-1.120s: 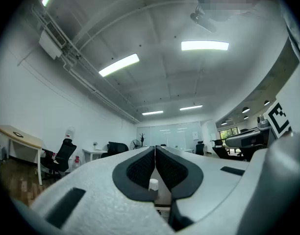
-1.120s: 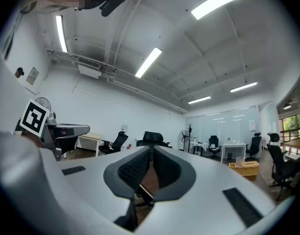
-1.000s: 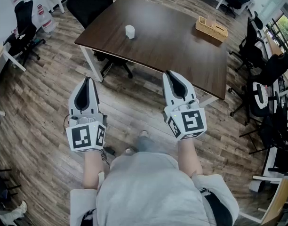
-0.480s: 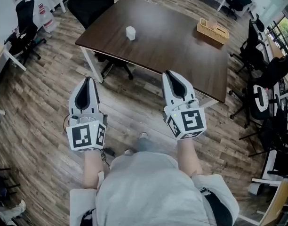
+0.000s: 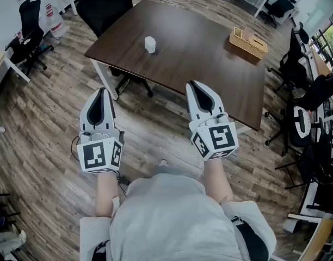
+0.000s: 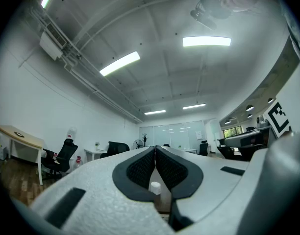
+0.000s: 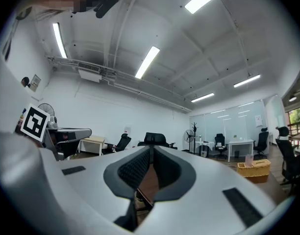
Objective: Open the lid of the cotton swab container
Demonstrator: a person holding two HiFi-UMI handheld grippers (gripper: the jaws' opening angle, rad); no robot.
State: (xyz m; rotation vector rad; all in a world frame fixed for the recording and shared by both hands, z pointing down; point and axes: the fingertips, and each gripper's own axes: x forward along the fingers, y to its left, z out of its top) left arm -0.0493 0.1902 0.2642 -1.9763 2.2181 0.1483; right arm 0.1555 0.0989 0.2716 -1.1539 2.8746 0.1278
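Both tongs are held out in front of the person, at about the same height and well apart from each other. The left tongs (image 5: 102, 92) are seen over the wooden floor (image 5: 41, 118), short of the dark desk (image 5: 210, 58). Their jaws are pressed together: in the left gripper view the dark ribbed pads meet at the tips, and nothing is pinched between them. The right tongs (image 5: 193, 84) are seen with their tips against the desk's near edge. They are closed in the same way, the pads brought together in the right gripper view, and nothing is held.

The cotton swab container (image 5: 149, 44), a small white cylinder, is found standing upright on the desk near its left edge. It is well apart from both tongs and touched by neither. In the left gripper view it is glimpsed far off, low in the narrow gap beneath the closed pads. Its lid is too small to be made out. A wicker basket (image 5: 248, 41) is set near the desk's far right corner, well apart from the container. A black office chair (image 5: 104, 4) is placed at the desk's far left side
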